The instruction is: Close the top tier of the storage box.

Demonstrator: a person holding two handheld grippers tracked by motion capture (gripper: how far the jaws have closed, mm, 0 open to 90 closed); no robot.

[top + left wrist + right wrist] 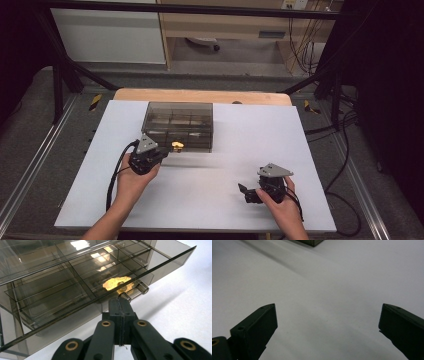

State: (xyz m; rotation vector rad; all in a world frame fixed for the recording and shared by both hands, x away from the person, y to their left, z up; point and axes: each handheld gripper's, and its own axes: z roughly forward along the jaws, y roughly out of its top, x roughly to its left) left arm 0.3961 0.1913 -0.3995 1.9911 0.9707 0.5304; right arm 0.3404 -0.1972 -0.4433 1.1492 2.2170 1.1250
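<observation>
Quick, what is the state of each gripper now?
Left gripper: closed, fingers together at the smoky box's front edge by its latch; grip cannot be told.
Right gripper: open, holding nothing.

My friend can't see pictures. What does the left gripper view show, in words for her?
A black two-jaw tool, jaws pressed together, touches the front edge of a smoky see-through plastic box with dividers inside. A crinkly gold lump shines just beyond the tool's tip, near small clear knobs. The box sits on a white table.

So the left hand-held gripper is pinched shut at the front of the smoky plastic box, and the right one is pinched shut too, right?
Not quite. The left hand-held gripper is shut at the smoky plastic box, but the right hand-held gripper is open: the right gripper view shows its jaws wide apart over the white table, holding nothing.
</observation>
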